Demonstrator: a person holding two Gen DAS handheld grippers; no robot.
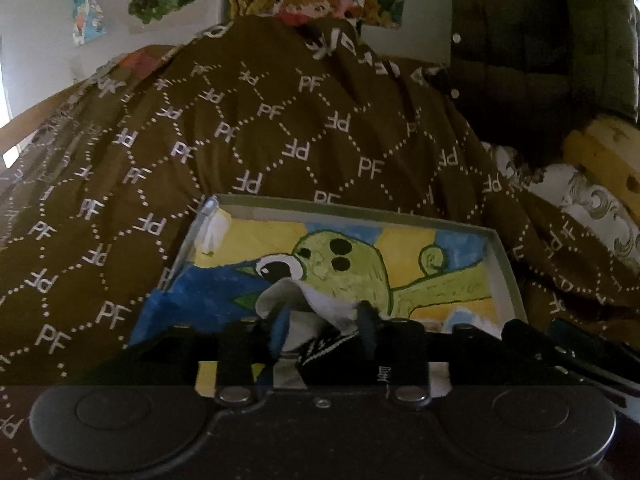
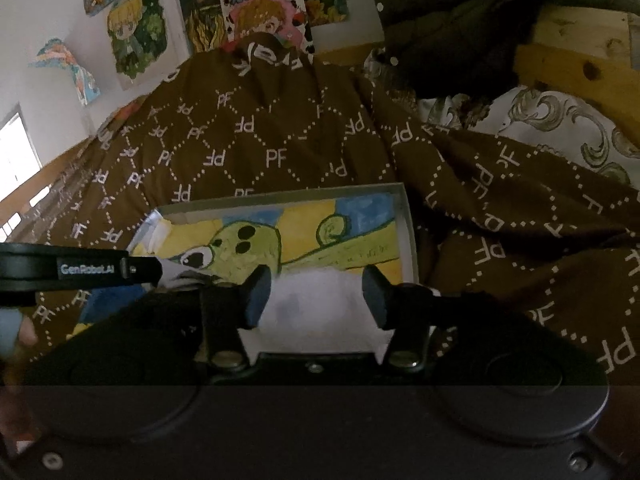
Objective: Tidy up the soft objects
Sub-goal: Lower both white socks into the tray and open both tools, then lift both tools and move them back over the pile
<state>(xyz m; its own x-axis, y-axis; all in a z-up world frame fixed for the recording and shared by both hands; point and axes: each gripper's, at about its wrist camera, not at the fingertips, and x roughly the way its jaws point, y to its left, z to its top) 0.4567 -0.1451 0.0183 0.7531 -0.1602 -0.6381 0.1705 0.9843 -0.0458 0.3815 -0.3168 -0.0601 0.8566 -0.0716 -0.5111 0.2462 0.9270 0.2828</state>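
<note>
A shallow grey box (image 1: 505, 258) lies on a brown quilt; its floor is a painting of a green creature on yellow and blue. My left gripper (image 1: 323, 330) hangs over the box's near edge, jaws apart, with a white and dark sock-like cloth (image 1: 320, 306) bunched loosely between the blue pads. My right gripper (image 2: 317, 298) is over the same box (image 2: 407, 224), also open, and a white soft cloth (image 2: 320, 312) fills the gap between its fingers (image 2: 258, 294). The left tool's black body (image 2: 92, 270) enters the right wrist view from the left.
The brown quilt (image 1: 280, 128) printed with "PF" covers the bed around the box. A dark green padded jacket (image 2: 460, 8) hangs at upper right, over a wooden bed frame (image 2: 580, 64) and a white patterned pillow (image 2: 560, 124). Posters (image 2: 256, 12) cover the far wall.
</note>
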